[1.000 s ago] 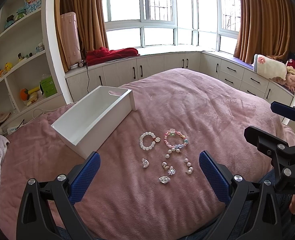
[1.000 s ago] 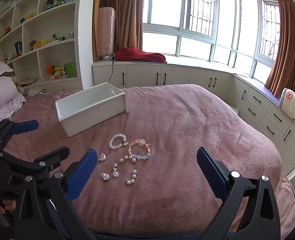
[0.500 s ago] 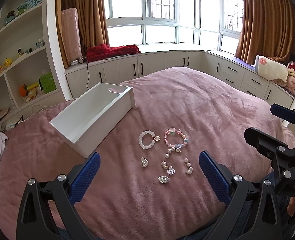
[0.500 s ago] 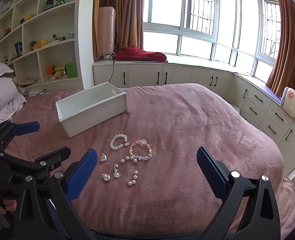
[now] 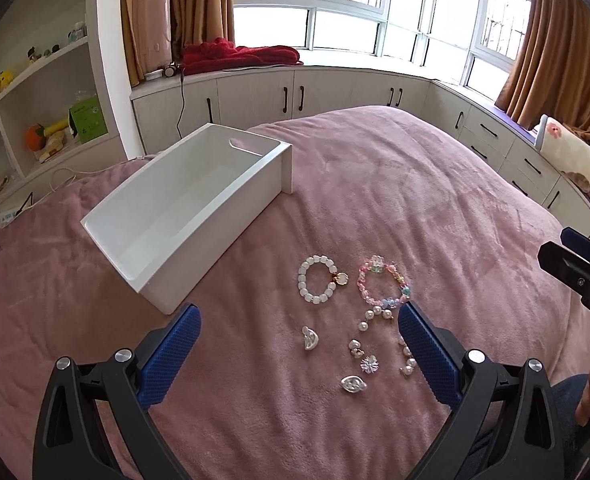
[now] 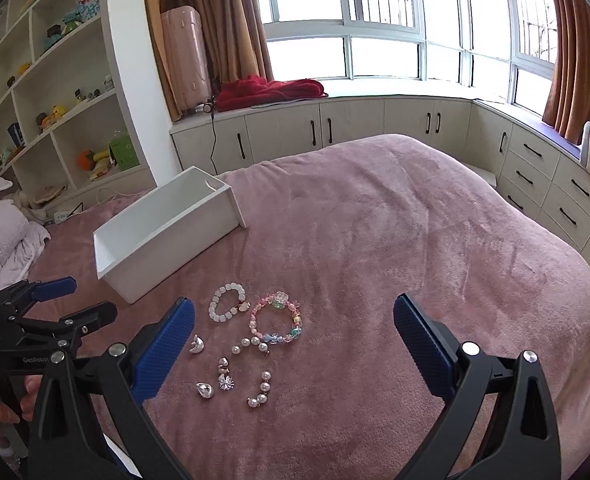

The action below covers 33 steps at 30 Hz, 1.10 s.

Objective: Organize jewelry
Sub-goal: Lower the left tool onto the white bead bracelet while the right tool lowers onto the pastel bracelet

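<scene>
A pink plush bedspread (image 5: pixel 395 208) covers the bed and serves as the work surface. Behind it there is a curved bay window with brown curtains (image 6: pixel 231 28), and under the window runs a row of pale cabinets (image 6: pixel 351 128). A red blanket (image 5: pixel 235 54) lies on the window seat beside a pink suitcase (image 5: pixel 151 16). White shelves (image 6: pixel 55 92) with small toys stand on the left side of the room.

A white box (image 5: pixel 183 208) sits on the bedspread, open at the top. Its long axis goes diagonally, from the near left to the far right, and the end with a cut-out handle points toward the window.

The jewelry lies in a small group in front of the box, just beside its near corner. The white bead bracelet (image 5: pixel 320 279) and the pastel bead bracelet (image 5: pixel 382 283) lie flat side by side, close but apart. Nearer to the cameras are a short pearl strand (image 5: pixel 373 316), a second pearl piece (image 6: pixel 259 390), a silver crescent piece (image 5: pixel 309 337), a flower-shaped piece (image 5: pixel 369 364) and a silver drop-shaped piece (image 5: pixel 352 383).

The left gripper (image 5: pixel 297 338) has its blue padded fingers (image 5: pixel 171 350) wide apart and holds nothing; in its view the small pieces are framed between them. The right gripper (image 6: pixel 293 332) is also spread wide and touches nothing, above the bracelets.
</scene>
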Tool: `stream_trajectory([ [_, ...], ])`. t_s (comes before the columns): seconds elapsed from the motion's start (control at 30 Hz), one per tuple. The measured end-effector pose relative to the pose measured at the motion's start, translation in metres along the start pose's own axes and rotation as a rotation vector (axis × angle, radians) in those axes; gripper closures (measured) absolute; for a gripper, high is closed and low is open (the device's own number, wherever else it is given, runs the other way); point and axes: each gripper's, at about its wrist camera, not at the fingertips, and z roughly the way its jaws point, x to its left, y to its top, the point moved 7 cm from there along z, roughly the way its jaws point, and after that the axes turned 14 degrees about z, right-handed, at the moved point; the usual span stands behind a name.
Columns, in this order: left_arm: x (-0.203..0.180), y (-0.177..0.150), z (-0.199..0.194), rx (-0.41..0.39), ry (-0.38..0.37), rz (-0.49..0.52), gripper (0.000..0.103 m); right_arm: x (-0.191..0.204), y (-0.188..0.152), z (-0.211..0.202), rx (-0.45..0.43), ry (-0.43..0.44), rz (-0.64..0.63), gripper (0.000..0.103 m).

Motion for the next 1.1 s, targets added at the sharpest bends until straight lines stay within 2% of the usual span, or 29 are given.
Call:
stream_trajectory([
  [0.2,-0.002,0.022,0.031,0.023,0.026,0.076,0.003,-0.003,0.016,0.040,0.018,-0.023,-0.043,0.005],
  [0.43,-0.010,0.034,0.082,0.068,-0.038,0.145,0.003,0.007,0.027,0.088,0.057,-0.046,-0.138,0.006],
  [0.5,-0.014,0.036,0.095,0.075,-0.054,0.168,0.003,0.008,0.025,0.101,0.076,-0.066,-0.166,0.012],
  [0.57,-0.017,0.036,0.108,0.084,-0.066,0.187,0.004,0.007,0.019,0.114,0.099,-0.072,-0.182,0.022],
  [0.67,-0.021,0.033,0.126,0.088,-0.081,0.205,0.004,0.003,0.005,0.133,0.147,-0.073,-0.192,0.030],
  [0.73,-0.022,0.028,0.140,0.109,-0.093,0.213,0.011,0.000,-0.006,0.147,0.185,-0.071,-0.195,0.037],
  [0.77,-0.022,0.024,0.148,0.129,-0.100,0.218,0.022,-0.001,-0.011,0.154,0.206,-0.067,-0.192,0.042],
  [0.8,-0.022,0.021,0.154,0.148,-0.111,0.218,0.029,-0.002,-0.016,0.162,0.228,-0.063,-0.190,0.043],
  [0.9,-0.021,0.008,0.174,0.195,-0.127,0.213,0.029,-0.004,-0.030,0.181,0.276,-0.061,-0.195,0.047],
  [0.97,-0.019,0.001,0.185,0.222,-0.137,0.201,0.030,-0.005,-0.036,0.187,0.294,-0.063,-0.199,0.055],
  [1.1,-0.017,-0.007,0.199,0.246,-0.144,0.188,0.031,-0.008,-0.041,0.194,0.309,-0.074,-0.201,0.055],
])
